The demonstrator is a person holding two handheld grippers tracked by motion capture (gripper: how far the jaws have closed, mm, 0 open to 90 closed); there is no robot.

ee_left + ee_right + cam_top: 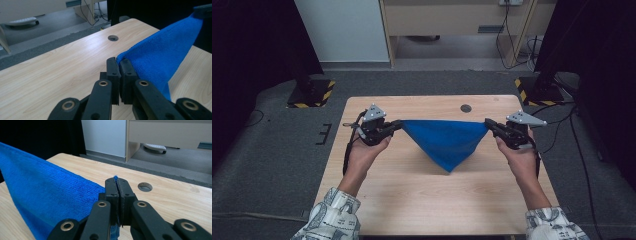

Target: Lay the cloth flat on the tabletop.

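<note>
The left tongs [398, 125] are clenched on one corner of a bright blue, triangular-hanging microfibre cloth [444, 142], and the right tongs [488, 123] are clenched on the opposite corner; in the left gripper view the left tongs [119, 65] pinch the folded edge of the cloth [160, 52] between flat black pads with no gap visible; in the right gripper view the right tongs [117, 185] are likewise pressed together, a sliver of blue fibre showing at the tip and the cloth [42, 192] running away to their left. The cloth spans the space between the two tongs, its upper edge taut from one to the other, its body sagging below them to a point that hangs close above the pale wood-grain tabletop [412, 195]; whether that point touches the surface cannot be told. Judged step: the cloth is held up by two corners and stretched, as for spreading or folding. The next move would call for both tongs to keep their clench and travel together at equal tension, so neither corner slips; the hanging point should meet the tabletop first if the cloth is to be laid flat.
</note>
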